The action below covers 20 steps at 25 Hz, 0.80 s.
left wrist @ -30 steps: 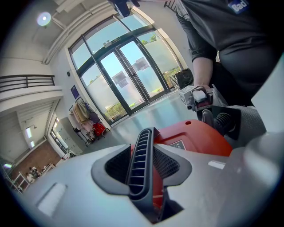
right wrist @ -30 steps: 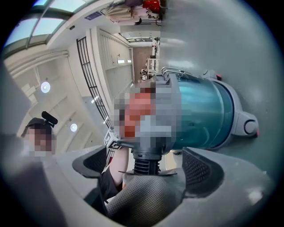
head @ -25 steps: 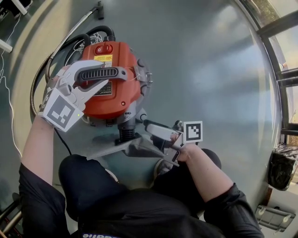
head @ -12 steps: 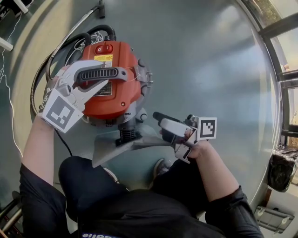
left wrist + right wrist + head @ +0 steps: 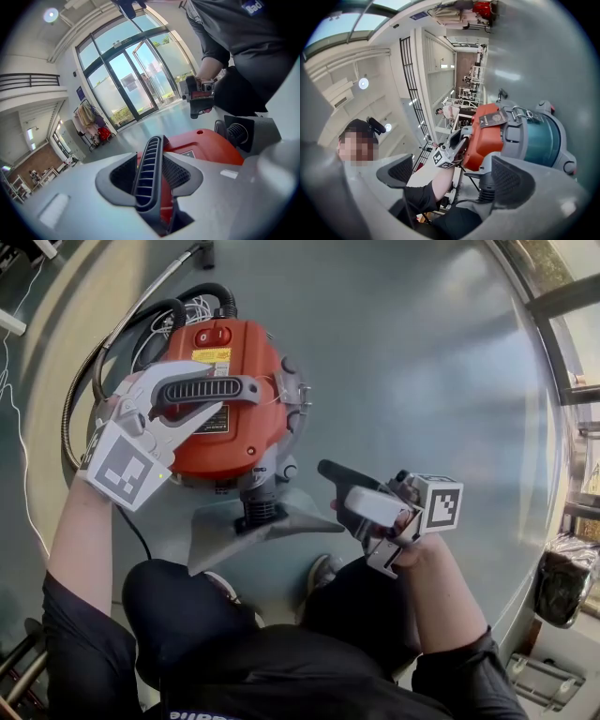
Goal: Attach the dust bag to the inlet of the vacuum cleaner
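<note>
The left gripper [image 5: 208, 388] is clamped on the black ribbed handle [image 5: 239, 387] of the red vacuum cleaner [image 5: 239, 442]. The right gripper [image 5: 333, 488] is held open, near the flat grey dust bag [image 5: 225, 542].

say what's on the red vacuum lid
A grey ribbed handle between the left gripper's jaws, which just opened slightly; a red switch, a yellow label. The gripper hides the lid beneath it.
</note>
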Available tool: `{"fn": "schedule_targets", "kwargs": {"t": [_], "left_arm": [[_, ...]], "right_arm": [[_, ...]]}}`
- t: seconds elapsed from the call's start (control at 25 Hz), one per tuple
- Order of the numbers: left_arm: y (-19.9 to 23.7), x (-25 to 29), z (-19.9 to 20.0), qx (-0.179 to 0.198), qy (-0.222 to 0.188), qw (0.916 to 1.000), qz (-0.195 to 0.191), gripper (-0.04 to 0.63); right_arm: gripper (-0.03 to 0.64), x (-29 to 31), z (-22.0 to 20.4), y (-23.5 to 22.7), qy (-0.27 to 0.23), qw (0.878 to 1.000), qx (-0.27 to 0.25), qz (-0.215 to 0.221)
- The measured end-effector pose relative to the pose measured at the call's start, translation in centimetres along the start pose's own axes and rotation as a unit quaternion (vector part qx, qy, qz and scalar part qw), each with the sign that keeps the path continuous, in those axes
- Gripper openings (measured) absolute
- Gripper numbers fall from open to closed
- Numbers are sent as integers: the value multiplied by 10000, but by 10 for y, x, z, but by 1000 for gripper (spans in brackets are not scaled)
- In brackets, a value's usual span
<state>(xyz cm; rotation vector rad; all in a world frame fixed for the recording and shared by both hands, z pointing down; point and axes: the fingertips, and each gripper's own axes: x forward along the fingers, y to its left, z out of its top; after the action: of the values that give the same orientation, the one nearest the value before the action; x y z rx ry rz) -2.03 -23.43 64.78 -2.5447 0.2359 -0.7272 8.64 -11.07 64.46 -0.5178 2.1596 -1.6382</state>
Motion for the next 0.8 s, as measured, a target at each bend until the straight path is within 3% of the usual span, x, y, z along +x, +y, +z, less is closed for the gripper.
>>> {"fn": "schedule_targets", "kwargs": {"t": [0.24,0.44,0.64,0.8], "left_arm": [[0,-1,1,-193,-47,9998,-77,183],[2,-3,5,-389,-95,9992,-62,203],[4,-17,8,-551,75,9984,-42,205],[18,-42,25,-1059,-61,9941,202,178]], "right_arm": [[508,16,-7,17,-11,9999,77,81],[508,18,-2,16,-299,9992,205,-181],[508,20,-2,28,-272,9980,383,-430],[508,27,0,56,-295,9974,412,-513]]}}
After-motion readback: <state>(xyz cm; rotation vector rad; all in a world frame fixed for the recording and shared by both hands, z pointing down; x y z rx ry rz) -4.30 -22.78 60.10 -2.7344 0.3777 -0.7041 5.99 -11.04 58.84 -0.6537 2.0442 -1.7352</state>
